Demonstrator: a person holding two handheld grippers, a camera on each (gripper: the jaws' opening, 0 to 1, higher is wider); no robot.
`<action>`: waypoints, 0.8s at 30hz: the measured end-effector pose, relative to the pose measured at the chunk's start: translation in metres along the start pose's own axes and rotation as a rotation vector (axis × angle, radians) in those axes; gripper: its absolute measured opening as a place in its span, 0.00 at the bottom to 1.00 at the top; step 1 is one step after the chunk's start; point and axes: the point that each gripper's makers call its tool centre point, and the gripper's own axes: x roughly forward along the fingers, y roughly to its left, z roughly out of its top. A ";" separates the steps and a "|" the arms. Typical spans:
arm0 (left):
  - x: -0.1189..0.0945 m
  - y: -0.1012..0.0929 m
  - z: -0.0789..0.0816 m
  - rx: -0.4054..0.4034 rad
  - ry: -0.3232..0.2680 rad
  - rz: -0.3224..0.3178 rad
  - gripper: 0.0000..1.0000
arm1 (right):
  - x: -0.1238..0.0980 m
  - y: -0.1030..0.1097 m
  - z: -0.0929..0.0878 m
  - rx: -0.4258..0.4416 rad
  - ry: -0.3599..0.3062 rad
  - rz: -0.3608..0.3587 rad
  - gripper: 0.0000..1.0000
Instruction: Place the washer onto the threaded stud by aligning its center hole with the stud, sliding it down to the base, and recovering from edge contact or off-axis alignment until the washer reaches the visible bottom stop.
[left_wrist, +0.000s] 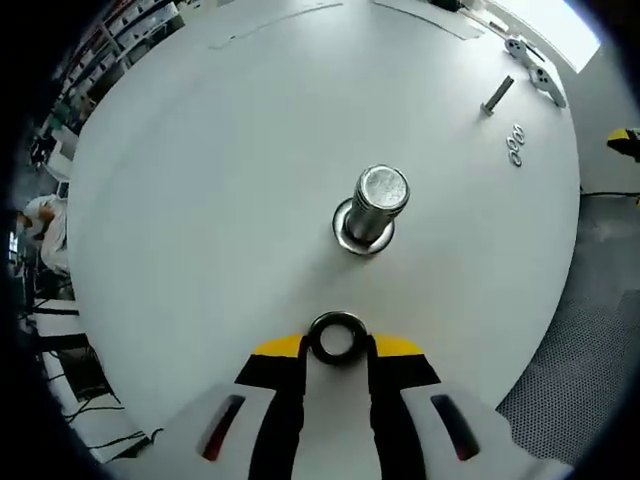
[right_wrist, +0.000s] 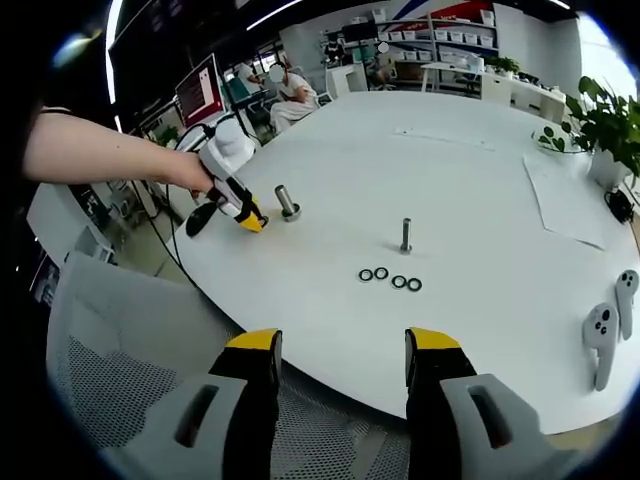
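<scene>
Left tool (left_wrist: 338, 352): at the bottom centre of the left gripper view, its yellow-tipped jaws are closed on a dark metal ring washer (left_wrist: 338, 337), held over the round white surface (left_wrist: 200, 200). In the right gripper view it sits at the left of the frame (right_wrist: 250, 220) in a person's hand (right_wrist: 195, 172).
Washer: between the jaw tips, apart from the stud and below it in the frame, not on it.
Stud: a thick, shiny steel threaded stud (left_wrist: 380, 200) stands upright at mid-frame on a round metal base (left_wrist: 352, 232); in the right gripper view it is just beside the left tool's tip (right_wrist: 287, 201).
Right tool (right_wrist: 343, 355): at the bottom of the right gripper view, jaws spread wide apart and holding nothing, at the near edge of the surface.
Other parts: a slim grey bolt (right_wrist: 406, 236) stands mid-frame, with four small dark washers (right_wrist: 390, 278) in a row below it.
Right edge: two white hand controllers (right_wrist: 607, 330) lie on the surface; a green potted plant (right_wrist: 600, 115) is at the upper right.
</scene>
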 end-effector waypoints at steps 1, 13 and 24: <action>0.000 0.001 0.001 0.014 0.001 0.004 0.22 | 0.000 0.000 0.000 0.000 0.000 0.001 0.52; 0.004 0.006 0.007 0.136 0.003 0.044 0.20 | 0.001 0.005 0.004 0.012 -0.020 0.020 0.53; 0.007 0.011 0.003 -0.061 -0.059 0.016 0.19 | 0.001 0.003 0.001 0.004 -0.005 0.010 0.53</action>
